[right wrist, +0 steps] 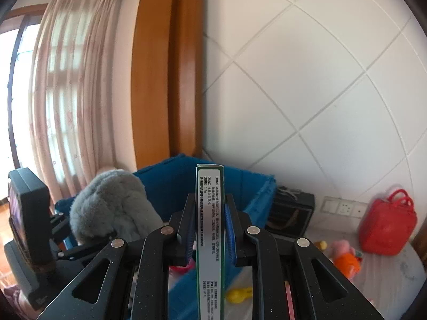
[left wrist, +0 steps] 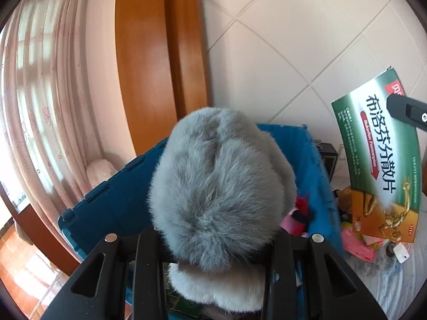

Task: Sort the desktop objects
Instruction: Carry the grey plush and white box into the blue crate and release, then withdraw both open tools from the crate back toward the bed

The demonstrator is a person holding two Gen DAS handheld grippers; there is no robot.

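Observation:
A fluffy grey plush toy (left wrist: 213,176) with a white underside fills the middle of the left wrist view, and my left gripper (left wrist: 213,242) is shut on it; the fur hides the fingertips. Behind it stands an open blue crate (left wrist: 106,208). My right gripper (right wrist: 209,210) is shut on a green and white medicine box (right wrist: 209,213), held upright and edge-on between its blue pads. The left wrist view shows the same box (left wrist: 373,160) raised at the right, with one right finger (left wrist: 405,110) against it. The right wrist view shows the plush (right wrist: 106,202) at the left, over the crate (right wrist: 256,200).
On the grey-covered desktop (right wrist: 387,274) lie a red bag (right wrist: 387,221), a black box (right wrist: 291,213), an orange and pink toy (right wrist: 345,258) and a yellow toy (right wrist: 240,294). A tiled wall (right wrist: 320,93), a wooden frame (right wrist: 165,80) and a curtain (right wrist: 72,93) stand behind.

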